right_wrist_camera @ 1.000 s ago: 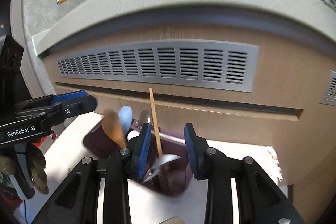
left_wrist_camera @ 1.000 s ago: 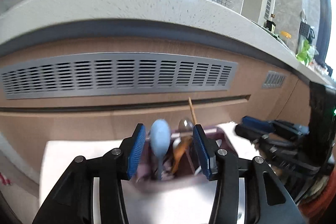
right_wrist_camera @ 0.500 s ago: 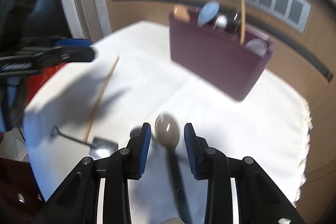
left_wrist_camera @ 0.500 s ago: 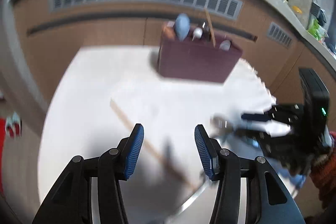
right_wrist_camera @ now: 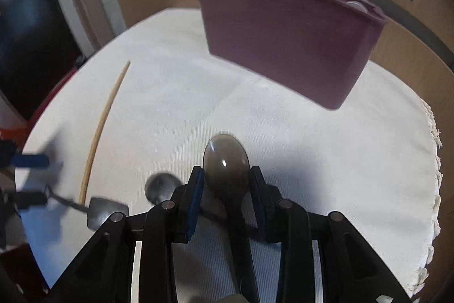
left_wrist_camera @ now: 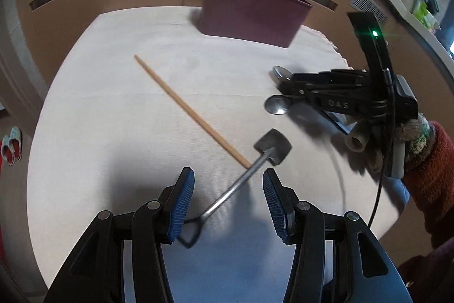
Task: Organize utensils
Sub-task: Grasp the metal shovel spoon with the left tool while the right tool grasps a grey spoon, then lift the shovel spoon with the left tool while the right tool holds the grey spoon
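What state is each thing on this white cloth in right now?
Maroon plastic utensil holder: upright, holding several utensils.
Wooden chopstick: lying flat on the cloth.
Small metal shovel-shaped spoon: lying flat, handle between the open left gripper jaws.
Brown oval spoon: lying between the open right gripper jaws.
Round metal spoon: lying flat.

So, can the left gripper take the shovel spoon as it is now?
Probably yes. The left gripper is open, and the shovel spoon's handle lies on the cloth between its fingers with nothing over it. The chopstick touches only near the head.
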Available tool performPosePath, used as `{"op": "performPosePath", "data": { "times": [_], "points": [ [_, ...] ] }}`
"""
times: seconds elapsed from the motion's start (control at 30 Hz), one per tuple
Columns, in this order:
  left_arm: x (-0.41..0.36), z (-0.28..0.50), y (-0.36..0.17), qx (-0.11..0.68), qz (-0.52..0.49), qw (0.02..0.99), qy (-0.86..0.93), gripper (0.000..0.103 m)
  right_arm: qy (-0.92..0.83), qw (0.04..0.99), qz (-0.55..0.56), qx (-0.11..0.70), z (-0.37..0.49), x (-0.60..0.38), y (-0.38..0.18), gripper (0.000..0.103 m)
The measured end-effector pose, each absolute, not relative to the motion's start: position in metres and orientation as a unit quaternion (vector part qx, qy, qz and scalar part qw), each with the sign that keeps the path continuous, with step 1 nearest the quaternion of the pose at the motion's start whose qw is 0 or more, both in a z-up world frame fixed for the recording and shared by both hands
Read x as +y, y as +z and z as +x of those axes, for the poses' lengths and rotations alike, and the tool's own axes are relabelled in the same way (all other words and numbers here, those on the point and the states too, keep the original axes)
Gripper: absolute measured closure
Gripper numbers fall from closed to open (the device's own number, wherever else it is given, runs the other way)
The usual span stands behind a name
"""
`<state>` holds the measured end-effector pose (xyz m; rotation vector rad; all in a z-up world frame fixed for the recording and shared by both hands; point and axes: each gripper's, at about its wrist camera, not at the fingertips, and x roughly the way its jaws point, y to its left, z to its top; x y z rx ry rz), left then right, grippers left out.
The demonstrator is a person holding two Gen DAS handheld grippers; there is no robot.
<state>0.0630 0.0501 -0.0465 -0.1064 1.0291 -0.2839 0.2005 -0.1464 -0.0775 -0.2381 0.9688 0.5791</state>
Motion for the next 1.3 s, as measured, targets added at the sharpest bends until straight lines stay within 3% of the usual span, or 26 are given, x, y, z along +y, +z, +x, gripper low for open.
{"op": "performPosePath", "data": {
  "times": [0.2,0.7,1.13,1.3],
  "points": [
    [0.031,0.070,-0.050,0.496,-0.028,0.854,-0.152,0.052,0.243,0.848,-0.125,0.454,0.194,-0.148,-0.067,0.074],
    [-0.012,0.103,-0.059,0.506,0.058,0.835,-0.207,0.052,0.170,0.871,-0.025,0.461,0.157,-0.228,-0.049,0.074],
    [0.024,0.158,-0.062,0.487,0.079,0.860,-0.127,0.050,0.155,0.871,0.011,0.467,0.147,-0.239,-0.058,0.073],
    [0.021,0.149,-0.056,0.501,0.061,0.836,-0.215,0.050,0.163,0.874,-0.013,0.457,0.139,-0.223,-0.059,0.073]
  ]
}}
